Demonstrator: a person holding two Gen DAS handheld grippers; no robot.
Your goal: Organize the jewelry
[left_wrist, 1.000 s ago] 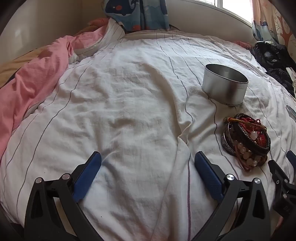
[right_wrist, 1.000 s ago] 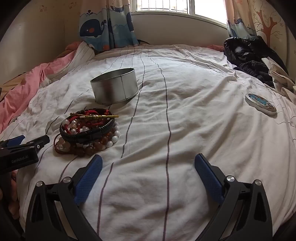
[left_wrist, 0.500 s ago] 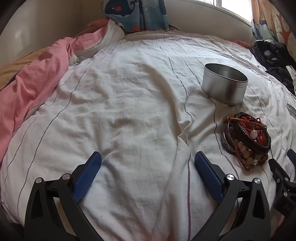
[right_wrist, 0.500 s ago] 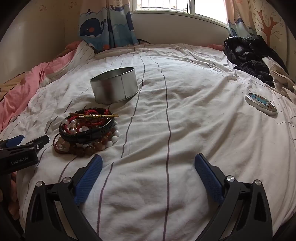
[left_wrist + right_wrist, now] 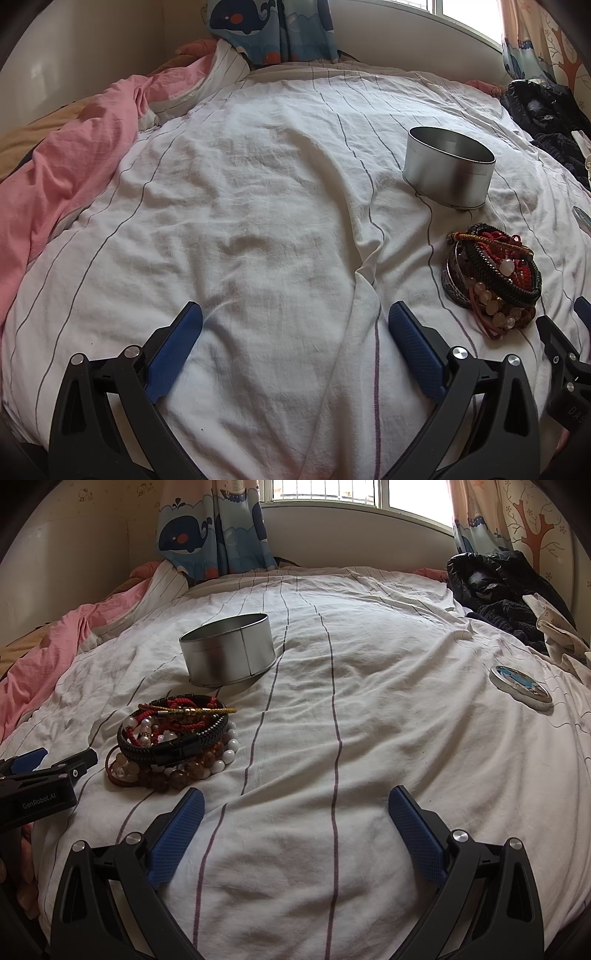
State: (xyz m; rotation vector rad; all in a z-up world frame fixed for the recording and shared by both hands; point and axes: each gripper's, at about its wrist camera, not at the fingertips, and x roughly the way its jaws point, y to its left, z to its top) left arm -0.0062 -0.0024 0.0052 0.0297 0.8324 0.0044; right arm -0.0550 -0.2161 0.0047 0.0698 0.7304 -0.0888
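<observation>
Little changed over last second: left gripper (image 5: 295, 332) and right gripper (image 5: 295, 808) kept spread, nothing grasped. Bracelet pile (image 5: 173, 738) untouched on bedsheet (image 5: 369, 738), tin (image 5: 229, 650) at its 12 o'clock. Sorting judged not begun.

"GenRobot.AI" — on left gripper (image 5: 44, 764)

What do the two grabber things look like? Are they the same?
Yes, they match. The left gripper and the right gripper each have two black plastic arms with triangle-shaped holes and shiny silver bolts. Their fingers wear blue bumpy pads. From the right camera, the left one's black side has white letters reading "GenRobot.AI". No cables or sleeves show.
</observation>
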